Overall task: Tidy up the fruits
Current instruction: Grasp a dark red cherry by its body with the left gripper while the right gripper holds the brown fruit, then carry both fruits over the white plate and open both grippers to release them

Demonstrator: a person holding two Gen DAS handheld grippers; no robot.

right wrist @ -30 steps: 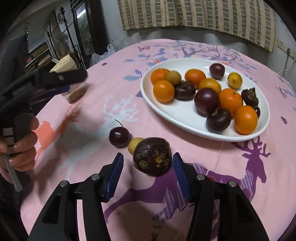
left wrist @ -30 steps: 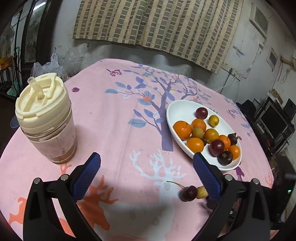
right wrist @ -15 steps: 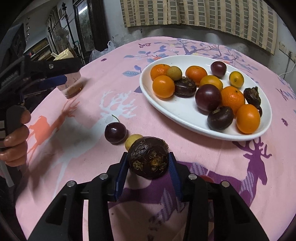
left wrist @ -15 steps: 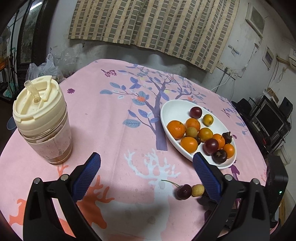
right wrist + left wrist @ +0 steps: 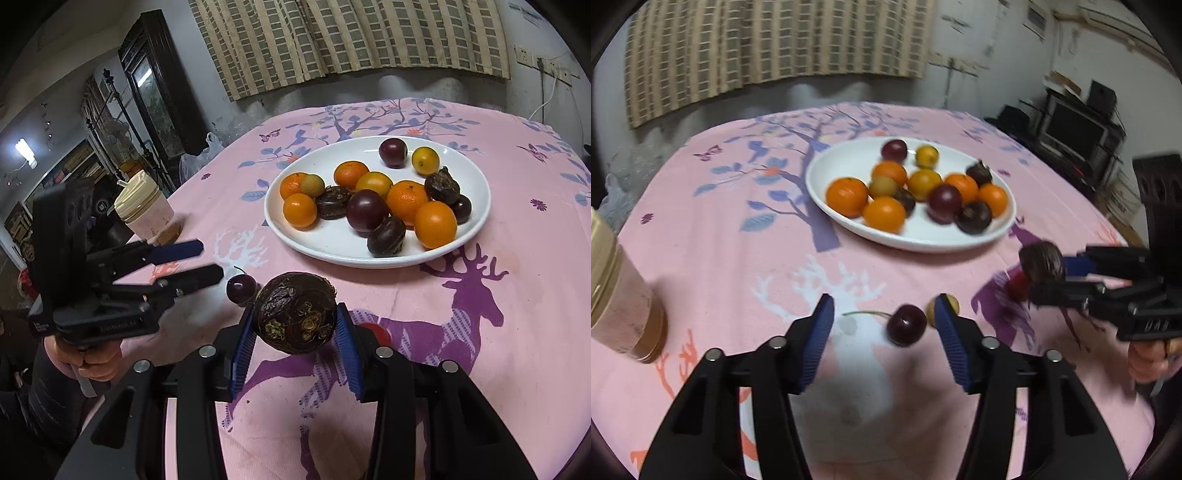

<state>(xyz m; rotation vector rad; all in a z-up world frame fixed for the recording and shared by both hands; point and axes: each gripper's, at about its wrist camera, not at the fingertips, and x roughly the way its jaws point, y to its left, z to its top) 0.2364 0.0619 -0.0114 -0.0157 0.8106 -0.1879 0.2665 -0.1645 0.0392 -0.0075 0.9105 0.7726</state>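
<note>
My right gripper has its jaws clamped on the dark, wrinkled fruit, held clear of the table with the plate ahead and a little to the right of the jaws. My left gripper has just been closing its jaws; they are not yet on anything, and the cherry sits between them, nearer the right jaw, its stem trailing toward the left one. The small yellow fruit lies just beyond the right jaw's tip, almost touching the cherry. To do this well, I think I should centre the cherry between the left jaws before closing further, so the right jaw does not nudge it or catch the yellow fruit, and grip the round body rather than the stem. It looks soft and smooth, so a light squeeze should do. On the right, I should carry the dark fruit over the plate's near rim and aim for the bare white patch in front of the oranges, lowering before I let go so it does not roll into the pile or off the edge. The two grippers are near each other, so I would keep their paths apart.
</note>
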